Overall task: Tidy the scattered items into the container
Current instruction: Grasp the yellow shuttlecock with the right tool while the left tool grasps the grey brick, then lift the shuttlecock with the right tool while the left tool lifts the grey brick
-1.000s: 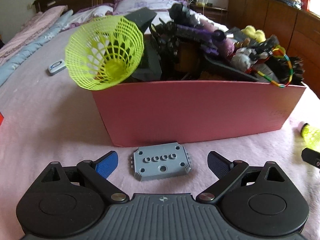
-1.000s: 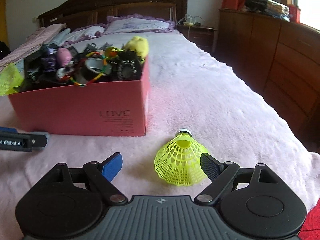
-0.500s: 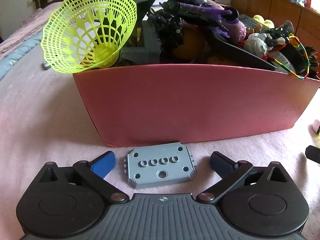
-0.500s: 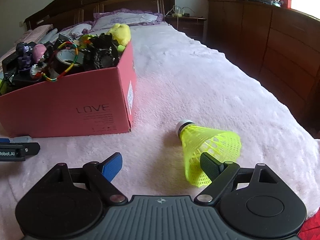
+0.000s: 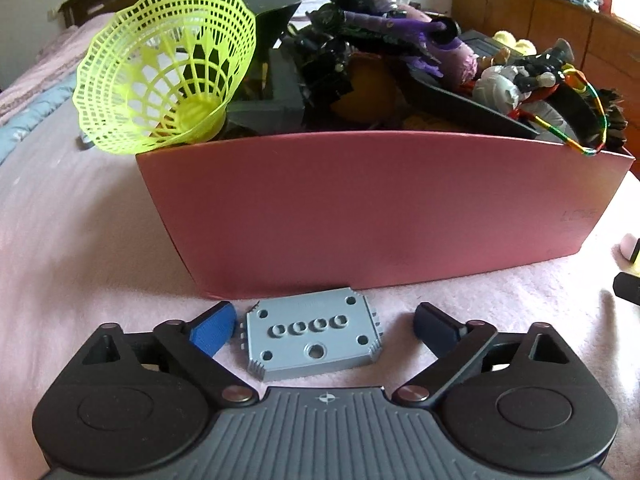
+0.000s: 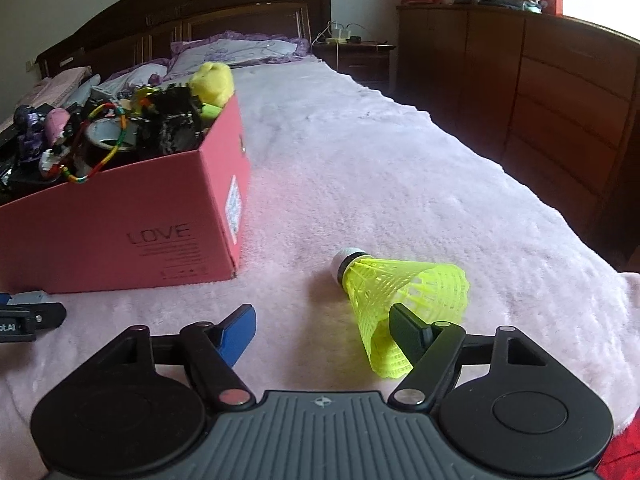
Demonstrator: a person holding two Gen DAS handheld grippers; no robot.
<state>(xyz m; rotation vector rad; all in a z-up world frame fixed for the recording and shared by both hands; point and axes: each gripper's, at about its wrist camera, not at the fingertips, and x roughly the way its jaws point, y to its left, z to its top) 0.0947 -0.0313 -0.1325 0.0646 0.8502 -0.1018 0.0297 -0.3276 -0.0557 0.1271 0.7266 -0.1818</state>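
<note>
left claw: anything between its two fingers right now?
Yes. In the left wrist view the open left claw straddles a grey studded plate lying flat on the pink blanket, just before the pink box.

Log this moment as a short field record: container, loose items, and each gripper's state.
container: pink box, heaped with toys, on the pink blanket
in box: yellow shuttlecock propped at its left corner
loose item 1: grey studded plate on the blanket, in front of the box
loose item 2: second yellow shuttlecock lying on its side, right of the box
left gripper: open, jaws either side of the plate
right gripper: open, right finger against the shuttlecock skirt
</note>
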